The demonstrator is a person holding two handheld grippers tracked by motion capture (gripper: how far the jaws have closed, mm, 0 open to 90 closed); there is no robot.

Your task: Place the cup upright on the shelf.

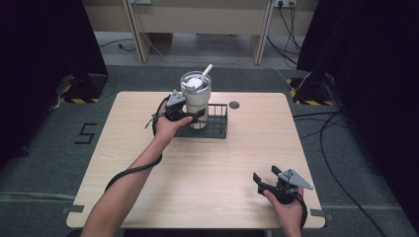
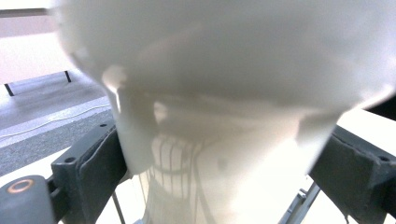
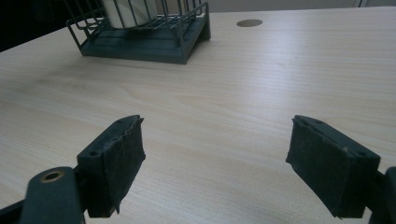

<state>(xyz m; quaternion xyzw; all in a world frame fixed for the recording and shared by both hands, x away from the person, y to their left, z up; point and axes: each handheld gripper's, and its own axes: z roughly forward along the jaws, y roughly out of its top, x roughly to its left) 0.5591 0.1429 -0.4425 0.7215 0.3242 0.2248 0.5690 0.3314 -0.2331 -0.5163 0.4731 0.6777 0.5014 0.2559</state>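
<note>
A cream tumbler [image 1: 196,101] with a clear lid and a white straw [image 1: 206,71] stands in the left end of a black wire basket [image 1: 220,129] at the table's far middle. My left gripper [image 1: 195,116] reaches in from the left and is shut on the tumbler's lower body. In the left gripper view the tumbler [image 2: 233,93] sits close up, with a pad pressed against each side of it. My right gripper [image 1: 264,177] rests open near the front right of the table, with bare wood between its jaws [image 3: 215,158]. Its view shows the basket [image 3: 140,44] far off.
The light wooden table [image 1: 222,168] has a round dark cable hole [image 1: 234,104] just right of the basket. Dark curtains stand at both sides, and cables run over the grey floor to the right of the table.
</note>
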